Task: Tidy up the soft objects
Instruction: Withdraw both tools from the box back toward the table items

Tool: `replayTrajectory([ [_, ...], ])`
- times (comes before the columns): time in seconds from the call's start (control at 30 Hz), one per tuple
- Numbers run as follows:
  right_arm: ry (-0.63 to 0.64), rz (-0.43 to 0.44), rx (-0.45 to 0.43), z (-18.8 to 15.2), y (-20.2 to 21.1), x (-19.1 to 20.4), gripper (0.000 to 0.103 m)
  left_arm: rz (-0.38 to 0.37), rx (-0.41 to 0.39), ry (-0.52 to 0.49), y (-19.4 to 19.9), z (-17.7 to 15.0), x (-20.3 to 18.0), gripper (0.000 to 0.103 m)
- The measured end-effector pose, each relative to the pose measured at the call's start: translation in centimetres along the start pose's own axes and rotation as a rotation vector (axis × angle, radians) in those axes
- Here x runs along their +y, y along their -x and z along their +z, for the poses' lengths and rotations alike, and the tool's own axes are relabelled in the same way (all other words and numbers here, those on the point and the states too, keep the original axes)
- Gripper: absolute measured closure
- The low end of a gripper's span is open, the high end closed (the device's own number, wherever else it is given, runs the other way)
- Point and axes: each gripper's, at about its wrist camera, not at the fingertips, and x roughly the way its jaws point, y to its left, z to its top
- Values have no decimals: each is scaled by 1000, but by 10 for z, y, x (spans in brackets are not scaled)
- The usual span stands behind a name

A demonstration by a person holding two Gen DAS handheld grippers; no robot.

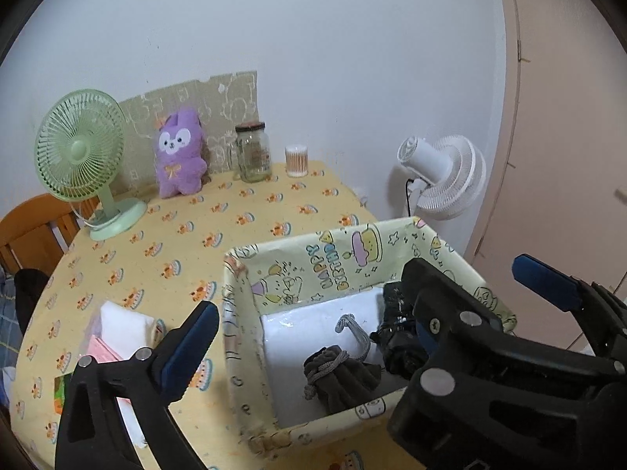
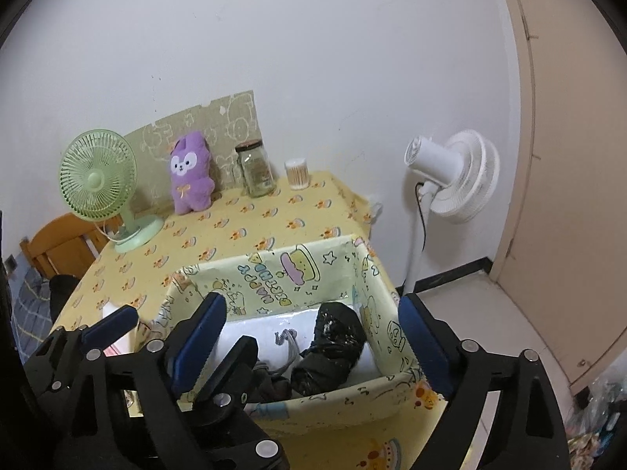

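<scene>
The left gripper (image 1: 388, 313) sits closest to the lens, jaws spread wide and holding nothing, straddling the near-left wall of the patterned box (image 1: 325, 262). Left of that box, a white folded cloth (image 1: 125, 323) lies on the yellow surface (image 1: 156, 235) beside a pink packet (image 1: 104, 350). Inside the box rest a grey drawstring pouch (image 1: 341, 378) and, to its right, a black bundle (image 2: 333, 352). The right gripper (image 2: 313, 337) hovers above the box, its jaws likewise released. Far back stands a purple plush (image 1: 180, 152).
</scene>
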Motion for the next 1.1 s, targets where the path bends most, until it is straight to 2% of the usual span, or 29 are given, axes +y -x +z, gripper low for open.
replayTrajectory([
  [0.37,7,-34,-63,-2,55,26,3,-8,-80,-26,55,-1,16,0],
  [0.63,36,-27,-85,1,88,50,0,-13,-129,-37,92,-1,30,0],
  [0.9,61,-13,-105,0,107,75,0,6,-156,-24,112,-4,51,0],
  [1.1,74,28,-110,1,103,96,0,53,-164,-2,117,-5,74,0],
])
